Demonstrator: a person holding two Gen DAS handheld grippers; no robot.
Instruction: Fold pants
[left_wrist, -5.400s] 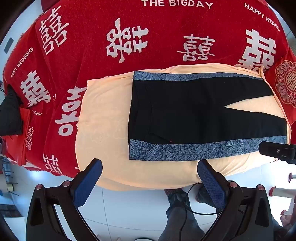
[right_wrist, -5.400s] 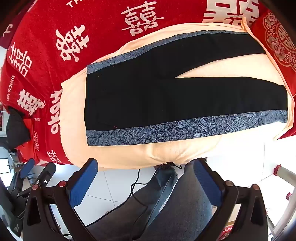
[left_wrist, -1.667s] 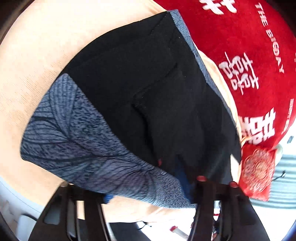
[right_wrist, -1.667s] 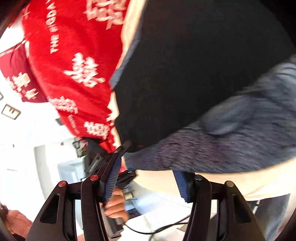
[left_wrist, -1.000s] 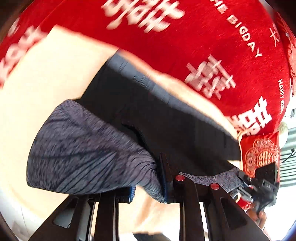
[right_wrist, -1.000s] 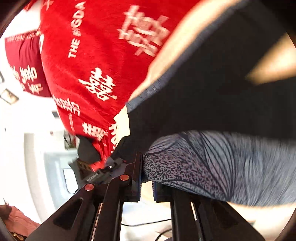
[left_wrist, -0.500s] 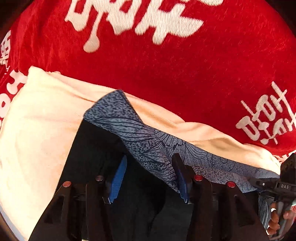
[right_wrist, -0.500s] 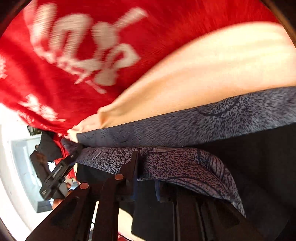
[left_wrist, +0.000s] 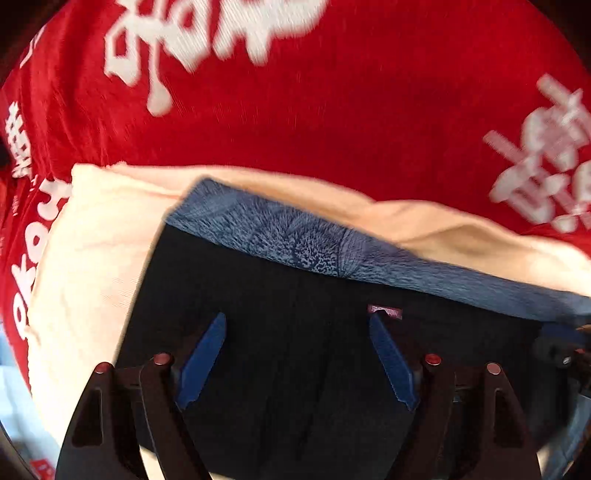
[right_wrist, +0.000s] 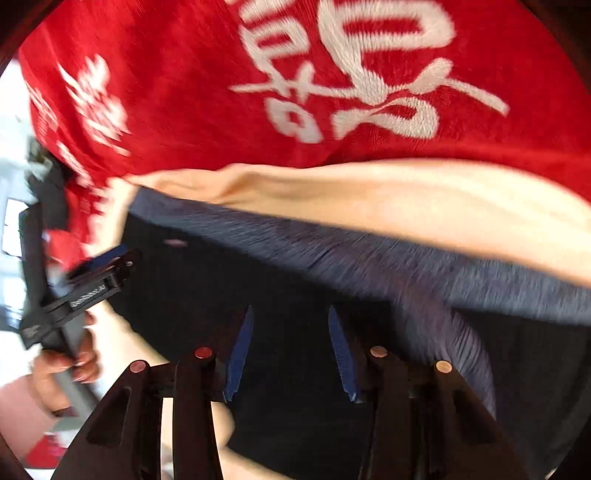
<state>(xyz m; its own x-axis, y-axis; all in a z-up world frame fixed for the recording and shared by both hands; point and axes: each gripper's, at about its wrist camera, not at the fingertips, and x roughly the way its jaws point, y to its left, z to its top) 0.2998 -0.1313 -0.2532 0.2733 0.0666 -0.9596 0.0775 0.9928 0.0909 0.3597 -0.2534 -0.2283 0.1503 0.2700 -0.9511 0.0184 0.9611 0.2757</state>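
The black pants (left_wrist: 295, 332) with grey-blue leaf-print side stripes (left_wrist: 303, 243) lie folded lengthwise on a peach cloth (left_wrist: 85, 258). A small red label (left_wrist: 386, 311) shows on the black fabric. My left gripper (left_wrist: 297, 325) is open and empty, just above the black fabric near the waist end. My right gripper (right_wrist: 290, 314) is open and empty over the black fabric (right_wrist: 207, 288), with the stripe edge (right_wrist: 369, 258) just beyond it. The left gripper also shows at the left of the right wrist view (right_wrist: 99, 266), held by a hand.
A red cloth with white characters (left_wrist: 332, 92) covers the surface beyond the peach cloth (right_wrist: 406, 199). The right gripper's tip shows at the right edge of the left wrist view (left_wrist: 561, 339). White floor shows at the far left of the right wrist view (right_wrist: 11, 166).
Both grippers carried the near stripe edge over to the far edge, then opened and let go. The pants now lie folded in half lengthwise.
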